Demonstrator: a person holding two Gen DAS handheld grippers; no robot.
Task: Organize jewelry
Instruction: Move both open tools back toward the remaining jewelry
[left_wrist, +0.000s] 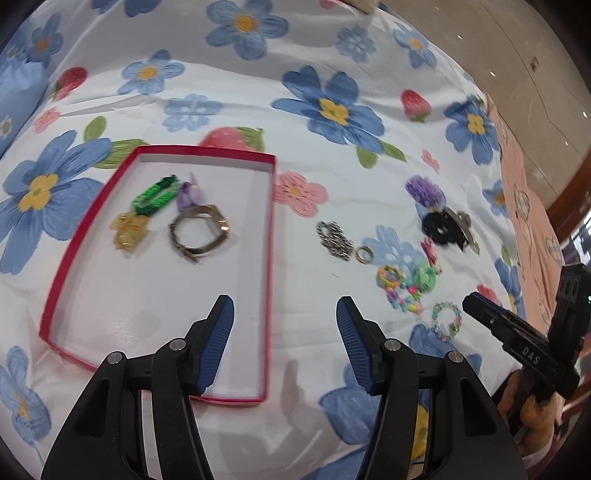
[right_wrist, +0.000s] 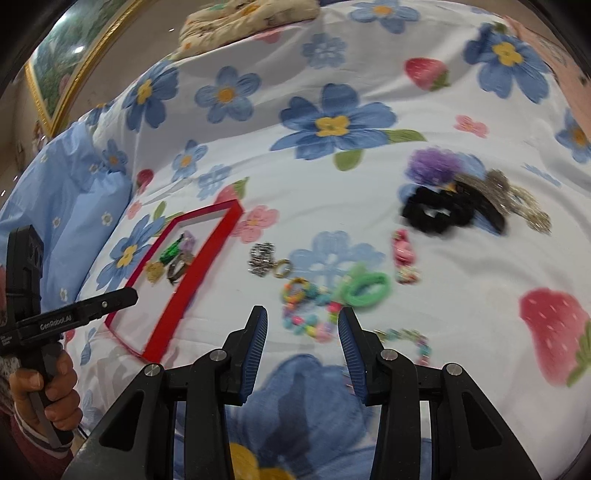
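A red-rimmed white tray lies on the flowered bedspread; it also shows in the right wrist view. In it lie a green hair tie, a yellow clip, a purple piece and a metal watch. Loose on the spread lie a silver chain, a gold ring, bead bracelets, a green tie, a black scrunchie and a purple one. My left gripper is open and empty over the tray's near right edge. My right gripper is open and empty, just short of the bead bracelets.
A pink clip and a glittery clip lie among the loose pieces. A blue pillow lies left of the tray. The right gripper's body shows at the left wrist view's right edge. A pink cloth borders the bed.
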